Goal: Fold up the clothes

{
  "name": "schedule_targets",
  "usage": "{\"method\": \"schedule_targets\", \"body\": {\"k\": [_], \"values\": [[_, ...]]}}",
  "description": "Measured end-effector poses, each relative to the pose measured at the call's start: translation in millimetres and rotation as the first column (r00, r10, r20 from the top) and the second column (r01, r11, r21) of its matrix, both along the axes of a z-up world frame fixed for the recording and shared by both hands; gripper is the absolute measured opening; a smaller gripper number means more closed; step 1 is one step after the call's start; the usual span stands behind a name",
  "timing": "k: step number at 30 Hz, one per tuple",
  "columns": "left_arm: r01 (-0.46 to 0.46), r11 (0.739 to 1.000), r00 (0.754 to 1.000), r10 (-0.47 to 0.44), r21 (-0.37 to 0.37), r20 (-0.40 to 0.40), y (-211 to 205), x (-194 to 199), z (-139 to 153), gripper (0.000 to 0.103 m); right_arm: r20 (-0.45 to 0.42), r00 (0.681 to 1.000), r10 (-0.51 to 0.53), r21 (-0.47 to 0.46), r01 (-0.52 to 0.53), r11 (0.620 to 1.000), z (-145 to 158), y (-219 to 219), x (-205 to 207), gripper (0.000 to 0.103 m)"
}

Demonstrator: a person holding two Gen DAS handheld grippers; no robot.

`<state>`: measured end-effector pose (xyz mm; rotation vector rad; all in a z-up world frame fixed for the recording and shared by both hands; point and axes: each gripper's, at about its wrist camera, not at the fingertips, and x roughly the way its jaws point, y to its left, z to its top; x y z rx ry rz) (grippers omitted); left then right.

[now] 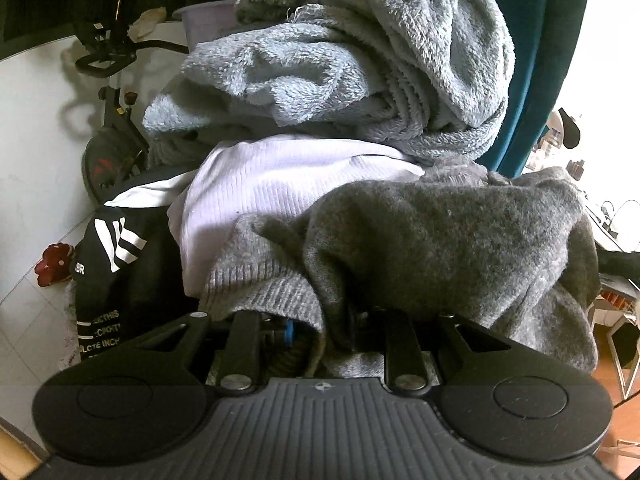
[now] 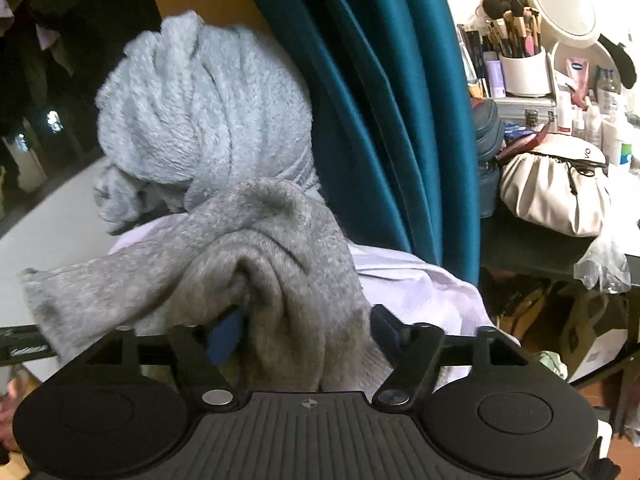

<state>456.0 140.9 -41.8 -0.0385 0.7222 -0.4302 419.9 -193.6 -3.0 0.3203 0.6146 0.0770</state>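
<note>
Teal curtain [image 2: 380, 120] backs one gray sweater [image 2: 280, 248], seemingly pinched by left gripper [image 1: 316, 332]; right gripper [image 2: 304, 332] fingers spread.

Lower left of the left wrist view, black garment [image 1: 116, 276] carries white print, only fragments legible: "BR", "CKTHIS", "CKHT", "LCTE INCH"; nothing else is readable.

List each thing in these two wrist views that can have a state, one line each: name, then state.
grey sweater: unfolded, bunched on the pile
left gripper: jaws narrow, pinching sweater cloth
right gripper: jaws wide, sweater between the jaws
light blue fleece: crumpled, unfolded
white ribbed garment: unfolded, under the sweater
teal curtain: hanging, gathered
</note>
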Motion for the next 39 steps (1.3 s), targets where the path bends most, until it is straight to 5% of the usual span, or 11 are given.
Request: {"method": "schedule_targets", "body": {"k": [2, 6, 19, 25, 27, 30, 32, 34, 39], "values": [[0.001, 1.0, 1.0, -0.001, 0.0, -0.002, -0.4, 0.8, -0.6, 0.024, 0.026, 1.0, 0.009, 0.012, -0.01, 1.0, 3.8, -3.4, -12.5, 0.09], [0.002, 1.0, 1.0, -0.002, -0.002, -0.008, -0.4, 1.8, -1.3, 0.024, 0.1, 0.995, 0.016, 0.069, -0.023, 0.997, 10.5, -7.6, -31.5, 0.101], [-0.007, 1.0, 0.999, 0.006, -0.014, -0.036, 2.2, 3.6, -5.0, 0.027, 0.105, 0.991, 0.079, 0.115, -0.091, 0.989, -25.5, 6.0, -7.8, 0.102], [-0.011, 1.0, 0.999, 0.011, -0.011, -0.039, 0.5, 3.3, -6.9, 0.027, 0.038, 0.976, 0.212, 0.121, -0.215, 0.969, -37.0, 45.7, 2.1, 0.102], [-0.014, 1.0, 0.999, 0.014, -0.01, -0.04, 0.1, 3.1, -7.3, 0.027, 0.03, 0.973, 0.229, 0.112, -0.231, 0.967, -37.5, 57.1, 5.9, 0.097], [-0.02, 1.0, 0.999, 0.019, -0.013, -0.046, 0.8, 3.2, -7.4, 0.027, 0.026, 0.986, 0.166, 0.14, -0.168, 0.976, -28.3, 59.4, 10.0, 0.072], [-0.022, 1.0, 0.998, 0.021, -0.019, -0.051, 1.5, 3.2, -7.6, 0.027, 0.037, 0.99, 0.135, 0.167, -0.139, 0.976, -18.3, 55.0, 10.3, 0.044], [-0.021, 1.0, 0.998, 0.02, -0.018, -0.052, 0.5, 2.7, -7.9, 0.027, 0.075, 0.988, 0.131, 0.182, -0.143, 0.973, -4.4, 51.3, 8.9, 0.032], [-0.017, 1.0, 0.998, 0.016, -0.008, -0.059, -2.3, 2.3, -10.4, 0.027, 0.152, 0.975, 0.162, 0.145, -0.184, 0.972, 18.1, 60.4, 7.3, 0.023]]}}
